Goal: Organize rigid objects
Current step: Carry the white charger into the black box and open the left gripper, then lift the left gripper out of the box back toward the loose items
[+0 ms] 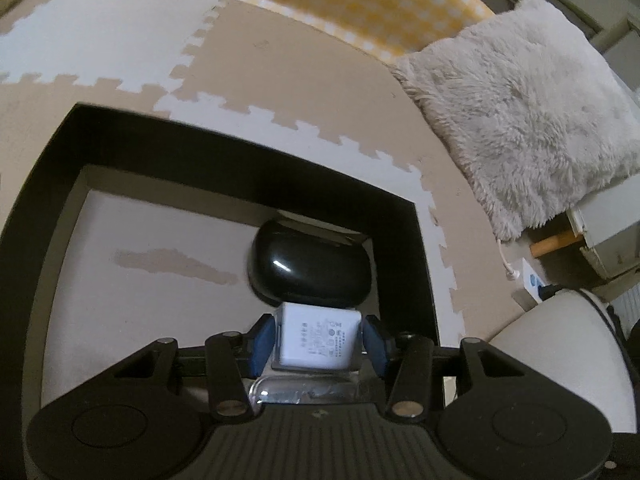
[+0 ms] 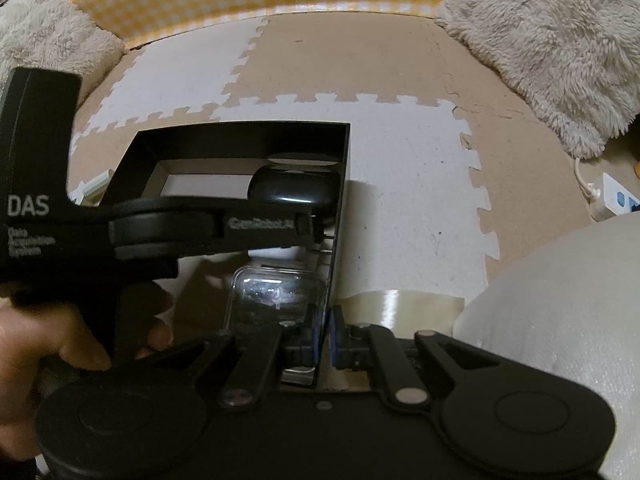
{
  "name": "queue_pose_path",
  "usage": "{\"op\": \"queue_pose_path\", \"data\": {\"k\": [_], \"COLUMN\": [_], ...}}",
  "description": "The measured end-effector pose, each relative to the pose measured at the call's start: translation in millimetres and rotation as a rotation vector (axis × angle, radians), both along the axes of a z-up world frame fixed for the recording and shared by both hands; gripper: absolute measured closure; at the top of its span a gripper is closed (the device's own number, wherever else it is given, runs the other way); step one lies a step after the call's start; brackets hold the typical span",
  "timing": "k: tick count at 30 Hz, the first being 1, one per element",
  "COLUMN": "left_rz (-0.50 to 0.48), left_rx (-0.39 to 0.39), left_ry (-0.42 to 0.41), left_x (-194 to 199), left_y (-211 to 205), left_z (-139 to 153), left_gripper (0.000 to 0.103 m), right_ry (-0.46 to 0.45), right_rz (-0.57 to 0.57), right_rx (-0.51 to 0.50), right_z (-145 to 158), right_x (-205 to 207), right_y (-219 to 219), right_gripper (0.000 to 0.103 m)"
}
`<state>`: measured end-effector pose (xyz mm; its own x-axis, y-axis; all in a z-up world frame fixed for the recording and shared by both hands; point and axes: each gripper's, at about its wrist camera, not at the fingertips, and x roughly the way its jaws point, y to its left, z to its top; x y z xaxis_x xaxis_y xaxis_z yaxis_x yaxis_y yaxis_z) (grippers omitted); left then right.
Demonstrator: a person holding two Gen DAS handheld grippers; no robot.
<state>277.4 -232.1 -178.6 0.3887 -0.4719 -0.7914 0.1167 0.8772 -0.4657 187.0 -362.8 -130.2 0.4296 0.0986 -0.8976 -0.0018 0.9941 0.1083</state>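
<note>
Beige-and-white foam floor mat (image 1: 328, 80) under my black open box (image 1: 416, 248): right gripper (image 2: 325, 336) pinches its wall, left gripper (image 1: 318, 344) clamps the white charger cube (image 1: 316, 340) beside the glossy black case (image 1: 310, 270), which a careless release could knock.

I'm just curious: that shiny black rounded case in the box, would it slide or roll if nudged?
The black rounded case looks glossy, so it would probably slide easily on the black box's smooth floor. Its domed top suggests it might rock. It looks rigid.
</note>
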Motion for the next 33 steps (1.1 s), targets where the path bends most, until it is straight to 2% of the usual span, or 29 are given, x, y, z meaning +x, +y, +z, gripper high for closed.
{"op": "queue_pose_path", "data": {"k": [3, 7, 13, 17, 27, 33], "left_rz": [-0.008, -0.023, -0.048, -0.073, -0.139, -0.167], "left_rx": [0.012, 0.025, 0.029, 0.032, 0.052, 0.099], "left_ry": [0.013, -0.001, -0.023, -0.032, -0.096, -0.146], "left_x": [0, -4, -11, -19, -42, -52], "left_y": [4, 9, 19, 26, 46, 58], "left_z": [3, 11, 27, 40, 73, 87], "left_gripper": [0.051, 0.037, 0.026, 0.023, 0.005, 0.000], "right_ry": [0.001, 0.003, 0.005, 0.004, 0.001, 0.003], "right_rz": [0.000, -0.001, -0.004, -0.012, -0.024, -0.020], "right_rx": [-0.001, 0.001, 0.007, 0.017, 0.031, 0.021], "right_z": [0, 0, -1, -1, -2, -1], "right_x": [0, 1, 0, 0, -1, -1], "right_y": [0, 0, -1, -3, -4, -3], "right_gripper": [0.097, 0.097, 0.097, 0.097, 0.097, 0.097]}}
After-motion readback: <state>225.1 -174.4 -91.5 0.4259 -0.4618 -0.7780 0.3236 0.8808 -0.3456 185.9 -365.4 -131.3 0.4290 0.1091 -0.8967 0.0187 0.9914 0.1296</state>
